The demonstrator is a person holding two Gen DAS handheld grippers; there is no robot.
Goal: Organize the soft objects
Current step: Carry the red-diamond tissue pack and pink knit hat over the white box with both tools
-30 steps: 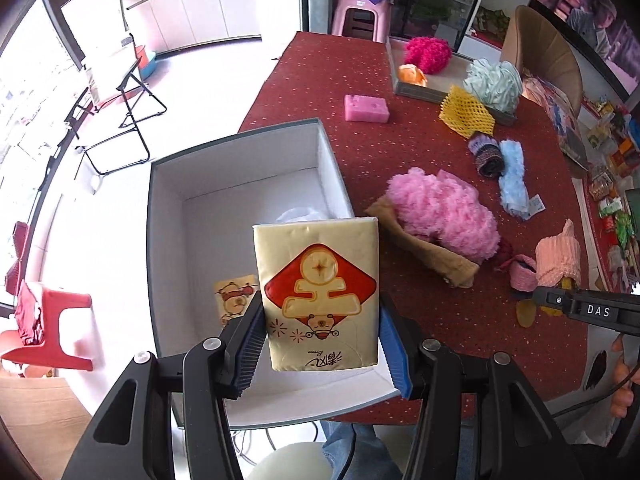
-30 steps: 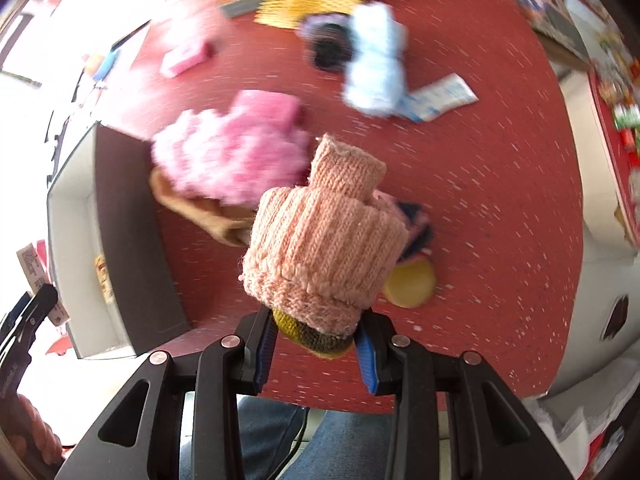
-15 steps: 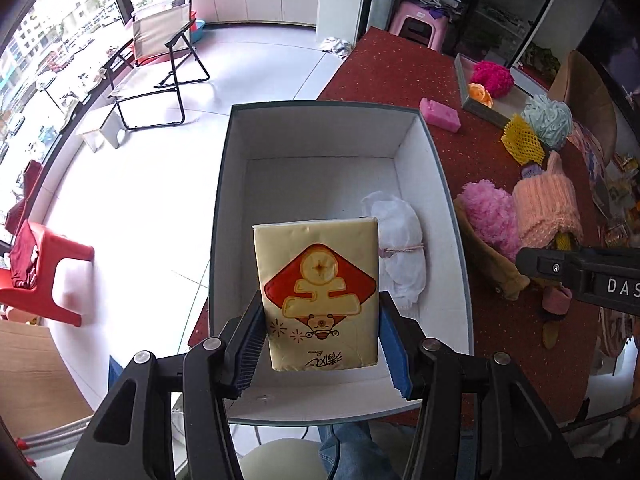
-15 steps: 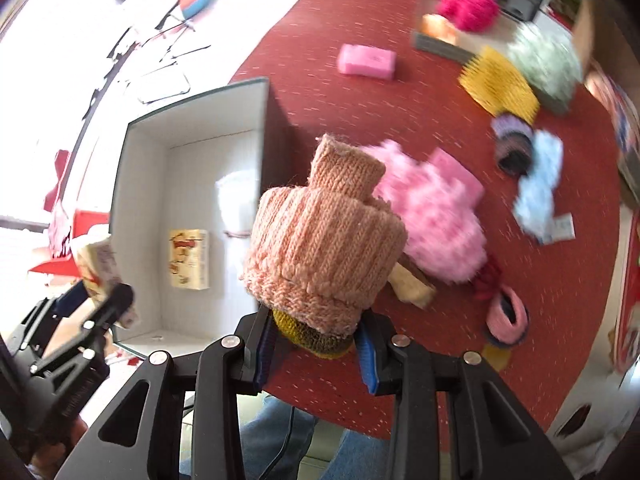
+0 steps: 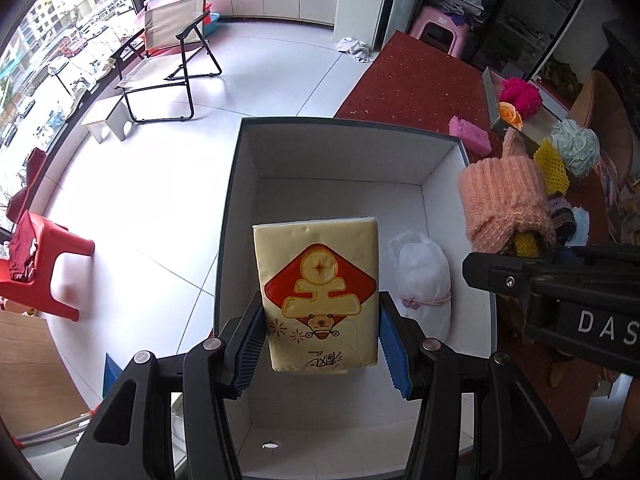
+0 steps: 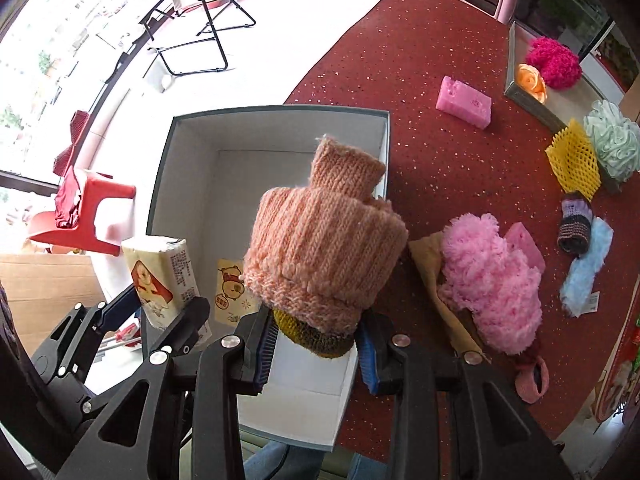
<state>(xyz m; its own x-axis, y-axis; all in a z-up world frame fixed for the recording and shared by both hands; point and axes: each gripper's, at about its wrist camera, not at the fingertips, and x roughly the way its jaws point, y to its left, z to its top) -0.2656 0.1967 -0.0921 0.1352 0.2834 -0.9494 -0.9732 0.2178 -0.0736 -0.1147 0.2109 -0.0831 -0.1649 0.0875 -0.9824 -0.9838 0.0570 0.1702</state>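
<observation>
Lower centre of the left wrist view: the left gripper [image 5: 322, 340] is clamped on a yellow tissue pack [image 5: 318, 294] above the open white box [image 5: 340, 152]. Lower centre of the right wrist view: the right gripper [image 6: 316, 354] is closed on a pink knitted bundle [image 6: 324, 248] over the box's right wall, with the red table [image 6: 440, 160] at right.

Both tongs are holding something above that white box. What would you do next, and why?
Probably lower the left tongs and release the tissue pack into the box: it hangs over bare floor beside the white bundle, while the right tongs carry the knitted roll at the rim.

red speckled table [image 6: 440, 168] – white box [image 6: 276, 114] at its edge; pink sponge [image 6: 464, 102]; fluffy pink cloth [image 6: 490, 276]; yellow net [image 6: 574, 160]
</observation>
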